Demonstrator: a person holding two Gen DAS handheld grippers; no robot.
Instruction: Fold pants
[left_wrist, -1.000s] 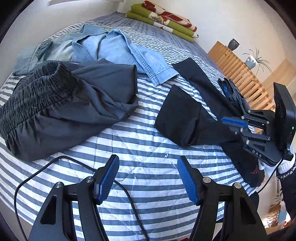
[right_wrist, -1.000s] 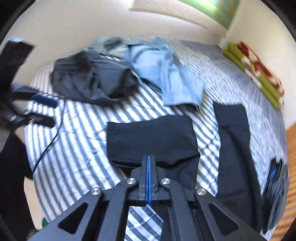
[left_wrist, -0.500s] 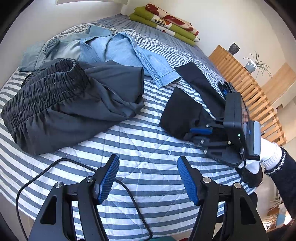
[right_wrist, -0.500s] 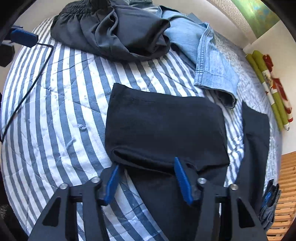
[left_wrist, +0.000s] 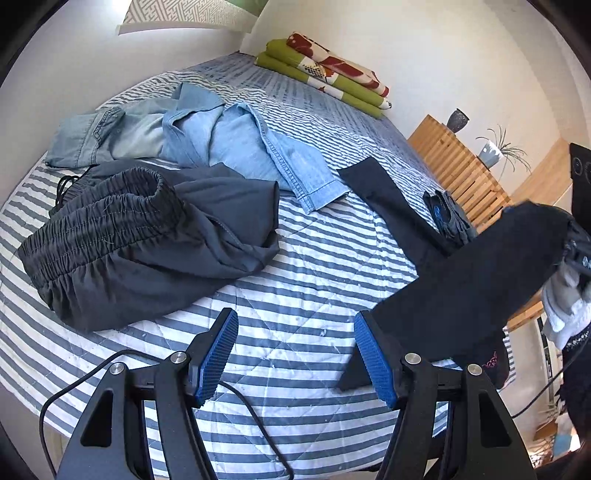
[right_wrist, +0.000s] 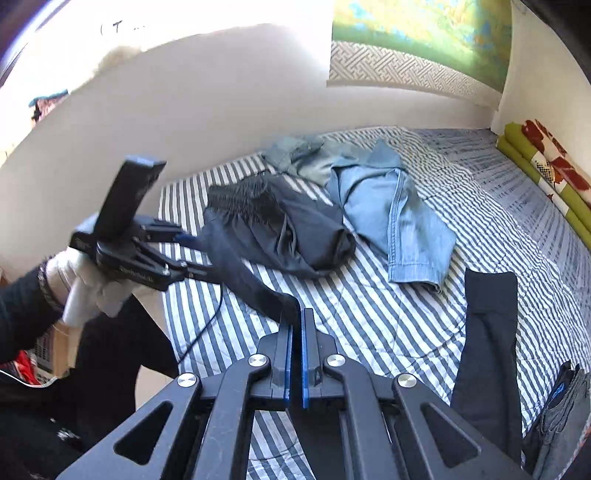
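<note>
Gripping the pants with the right gripper: jaws just closing, now pressed on a fold of the black cloth, with only a thin slit between the blue pads. Pointing steeply down toward the bed, well above it. In the left wrist view, only a small part of that gripper at the far right edge, held in a white-gloved right hand, blurred, with a dark sleeve below. Pants lifted at the gripped end and stretched as a dark band slanting over the striped cover, the rest lying flat near the right side of the bed. Left gripper also tilted downward, jaws standing wide apart, nothing pressed between the pads, only the cover and a black cable under them. Edge of the raised cloth just behind its right finger. In the right wrist view, carried by a white-gloved left hand, wrist bent, fingers aimed at the upper end of the band; impossible to tell there whether touching the cloth. Farther back on the bed, crumpled grey trousers and a denim shirt, partly overlapping.
</note>
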